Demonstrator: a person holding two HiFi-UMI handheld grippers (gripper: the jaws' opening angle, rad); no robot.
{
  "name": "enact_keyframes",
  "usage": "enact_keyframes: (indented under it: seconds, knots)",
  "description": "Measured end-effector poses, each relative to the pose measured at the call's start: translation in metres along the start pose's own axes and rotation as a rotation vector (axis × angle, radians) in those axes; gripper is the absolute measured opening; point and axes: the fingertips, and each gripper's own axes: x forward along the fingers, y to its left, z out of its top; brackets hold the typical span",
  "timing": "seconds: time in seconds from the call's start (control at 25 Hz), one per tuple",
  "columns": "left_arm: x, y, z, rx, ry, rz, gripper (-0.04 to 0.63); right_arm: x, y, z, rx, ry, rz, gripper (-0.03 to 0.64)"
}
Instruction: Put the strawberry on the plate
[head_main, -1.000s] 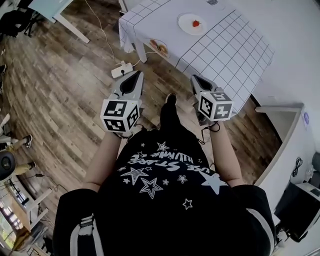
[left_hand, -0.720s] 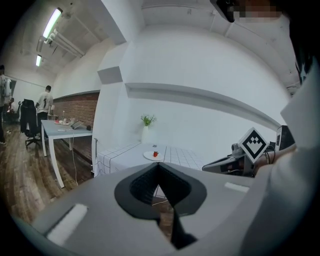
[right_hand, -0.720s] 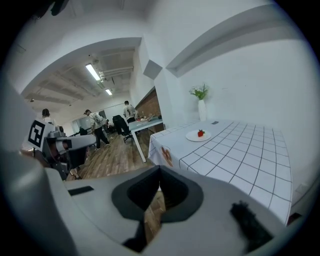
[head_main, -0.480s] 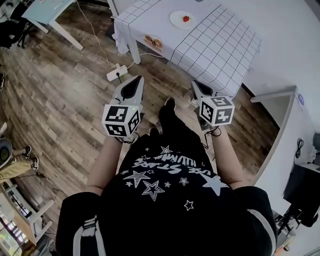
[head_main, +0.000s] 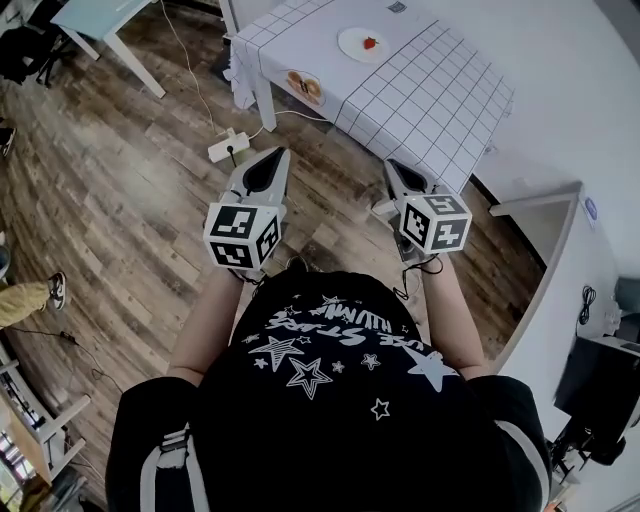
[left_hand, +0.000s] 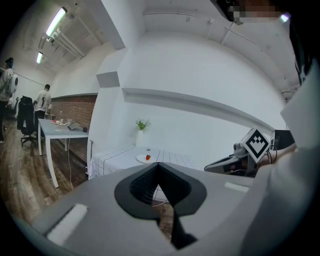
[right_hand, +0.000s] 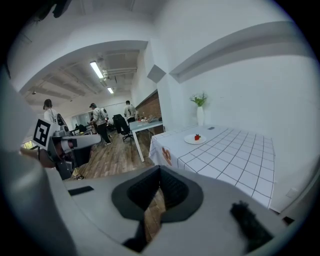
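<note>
The strawberry (head_main: 370, 42) lies on the white plate (head_main: 352, 44), and the plate stands on the far part of the bench (head_main: 430, 95), which is covered with a white cloth with a black grid. As I judge it, the placing is already done, and no carrying step is in hand at this moment. The person stands on the wooden floor (head_main: 120, 200), well apart from the near side of the bench. Both tools are held in front of the body and point toward the bench.

The left gripper (head_main: 277, 155) has its fingers clenched together with nothing between them. The right gripper (head_main: 391, 165) is the same: its fingers are closed on each other and hold nothing. A white power strip (head_main: 229, 147) lies on the floor to the left of the bench. A vase with a green plant (right_hand: 200, 114) stands on the bench beyond the plate.

In my judgement nothing more needs to be grasped. If the berry had to be handled again, the person would first have to walk up to the bench and open the fingers before reaching. Otherwise the tools only need to keep away from the cloth and the plate.
</note>
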Motion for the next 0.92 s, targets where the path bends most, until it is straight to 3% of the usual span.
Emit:
enact_keyframes:
  seconds: [0.92]
  knots:
    - [-0.047, -0.113, -0.041, 0.021, 0.056, 0.069, 0.009, -0.102, -0.029, -0.074, 0.079, -0.002, 0.053, 0.014]
